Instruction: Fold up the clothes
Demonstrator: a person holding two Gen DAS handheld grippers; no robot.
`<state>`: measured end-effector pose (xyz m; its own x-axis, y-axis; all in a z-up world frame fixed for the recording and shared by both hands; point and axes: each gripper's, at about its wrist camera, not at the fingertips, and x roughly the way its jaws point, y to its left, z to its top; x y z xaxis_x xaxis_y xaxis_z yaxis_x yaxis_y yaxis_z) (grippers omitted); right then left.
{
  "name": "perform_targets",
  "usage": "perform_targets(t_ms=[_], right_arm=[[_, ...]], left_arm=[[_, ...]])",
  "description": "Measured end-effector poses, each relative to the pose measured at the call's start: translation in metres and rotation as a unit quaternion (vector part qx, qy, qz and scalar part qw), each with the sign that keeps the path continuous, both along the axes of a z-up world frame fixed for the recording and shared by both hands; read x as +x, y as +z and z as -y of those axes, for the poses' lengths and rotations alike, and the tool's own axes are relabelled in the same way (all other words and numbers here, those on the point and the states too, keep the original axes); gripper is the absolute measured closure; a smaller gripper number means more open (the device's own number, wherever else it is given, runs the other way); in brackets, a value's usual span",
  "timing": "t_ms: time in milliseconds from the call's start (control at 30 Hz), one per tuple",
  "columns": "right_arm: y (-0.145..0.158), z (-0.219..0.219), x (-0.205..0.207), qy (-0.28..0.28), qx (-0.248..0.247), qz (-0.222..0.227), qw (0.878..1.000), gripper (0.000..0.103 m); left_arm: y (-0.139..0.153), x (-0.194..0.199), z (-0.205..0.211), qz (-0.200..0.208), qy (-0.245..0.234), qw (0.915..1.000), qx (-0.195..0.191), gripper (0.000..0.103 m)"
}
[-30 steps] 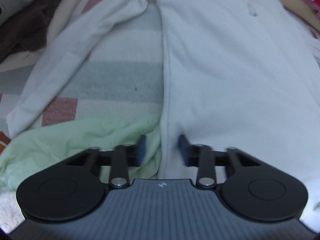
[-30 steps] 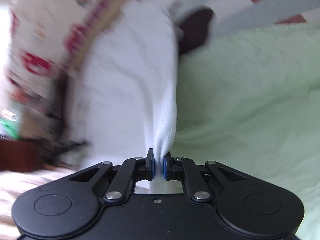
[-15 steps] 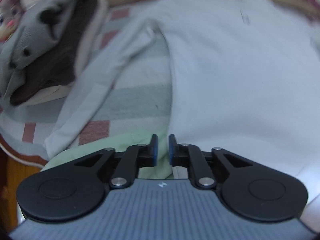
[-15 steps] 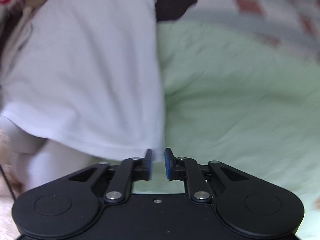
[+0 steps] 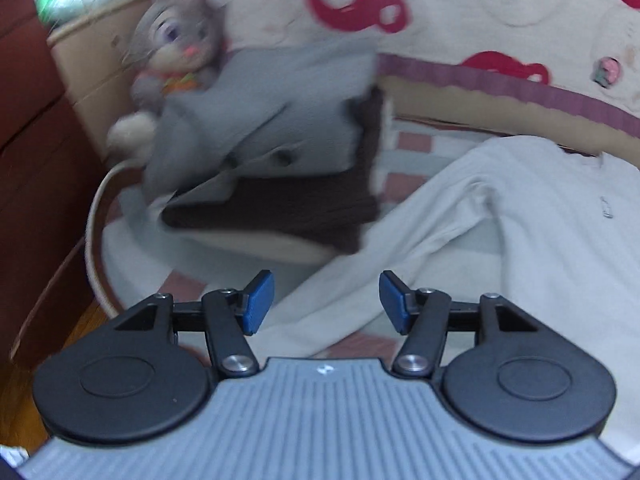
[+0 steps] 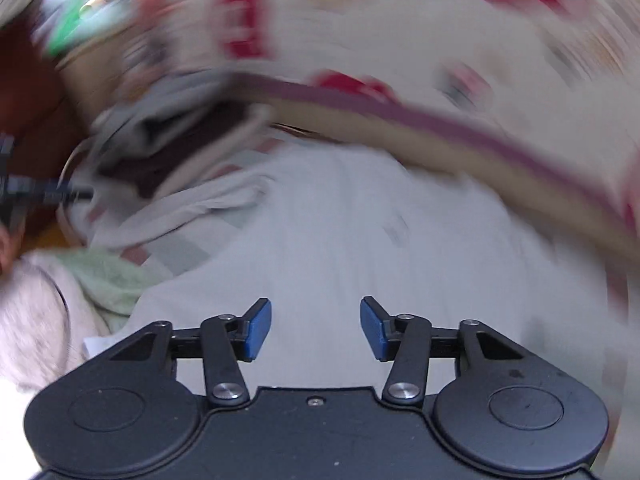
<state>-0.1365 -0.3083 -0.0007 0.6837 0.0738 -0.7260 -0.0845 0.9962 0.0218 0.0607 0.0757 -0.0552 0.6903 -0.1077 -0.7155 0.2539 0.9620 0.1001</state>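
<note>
White long-sleeved top (image 5: 540, 248) lies spread flat, sleeve (image 5: 360, 280) angled outward

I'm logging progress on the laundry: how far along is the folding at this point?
Done: a stack of folded clothes sits beside the plush rabbit. In hand: nothing; the left claw and right claw are both open and empty. Left: the white long-sleeved shirt lies spread flat, its sleeve stretched out, unfolded.

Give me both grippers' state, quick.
Left gripper: open, empty, over the white garment's sleeve.
Right gripper: open, empty, over the white garment.
</note>
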Motion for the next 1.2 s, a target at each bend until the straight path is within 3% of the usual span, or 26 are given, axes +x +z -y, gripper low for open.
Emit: perform_targets(t_ms=[100,167,300,367,400,467,533,633,733,800,900,1000,1033,1133,1200], right_arm=[[0.006,-0.044,0.055,0.097,-0.104,0.063,0.988,0.042],[0.006,-0.063,0.093,0.141,-0.124,0.089,0.978,0.041],[-0.016,-0.102,0.131,0.226,-0.147,0.045,0.962,0.042],[-0.032,-0.116,0.141,0.245,-0.143,0.040,0.958,0.042],[-0.038,-0.118,0.145,0.237,-0.128,0.037,0.962,0.042],[-0.049,-0.122,0.155,0.218,-0.096,0.030,0.971,0.042],[-0.061,-0.126,0.164,0.198,-0.063,0.022,0.978,0.042],[-0.076,-0.128,0.180,0.170,-0.052,0.022,0.984,0.042],[-0.089,-0.124,0.195,0.139,-0.042,0.015,0.989,0.042],[-0.094,-0.117,0.202,0.120,-0.027,0.003,0.992,0.042],[-0.101,-0.111,0.208,0.126,-0.019,-0.027,0.991,0.044],[-0.107,-0.114,0.206,0.147,-0.047,-0.034,0.987,0.047],[-0.109,-0.115,0.206,0.151,-0.053,-0.034,0.987,0.047],[-0.114,-0.113,0.205,0.159,-0.073,-0.034,0.984,0.046],[-0.120,-0.110,0.207,0.163,-0.098,-0.034,0.981,0.046]], left_arm=[[-0.011,0.016,-0.033,-0.011,0.048,0.9988,-0.009,0.045],[-0.020,0.028,-0.055,-0.018,0.078,0.9967,-0.013,0.039],[-0.052,0.054,-0.080,-0.055,0.104,0.9925,-0.034,0.035],[-0.071,0.069,-0.085,-0.105,0.098,0.9880,-0.057,0.035],[-0.080,0.078,-0.089,-0.135,0.094,0.9838,-0.071,0.035],[-0.091,0.091,-0.095,-0.155,0.098,0.9794,-0.086,0.035],[-0.099,0.095,-0.091,-0.155,0.072,0.9830,-0.068,0.035],[-0.110,0.096,-0.080,-0.146,0.006,0.9888,-0.033,0.035],[-0.120,0.096,-0.068,-0.149,-0.048,0.9877,-0.003,0.035],[-0.124,0.097,-0.065,-0.154,-0.053,0.9866,-0.006,0.034],[-0.127,0.099,-0.065,-0.156,-0.053,0.9861,-0.018,0.026],[-0.130,0.101,-0.064,-0.160,-0.053,0.9854,-0.021,0.018],[-0.131,0.101,-0.063,-0.162,-0.055,0.9851,-0.021,0.021],[-0.112,0.088,-0.043,-0.149,-0.109,0.9825,0.021,0.097],[-0.086,0.069,-0.023,-0.090,-0.109,0.9863,0.085,0.099]])
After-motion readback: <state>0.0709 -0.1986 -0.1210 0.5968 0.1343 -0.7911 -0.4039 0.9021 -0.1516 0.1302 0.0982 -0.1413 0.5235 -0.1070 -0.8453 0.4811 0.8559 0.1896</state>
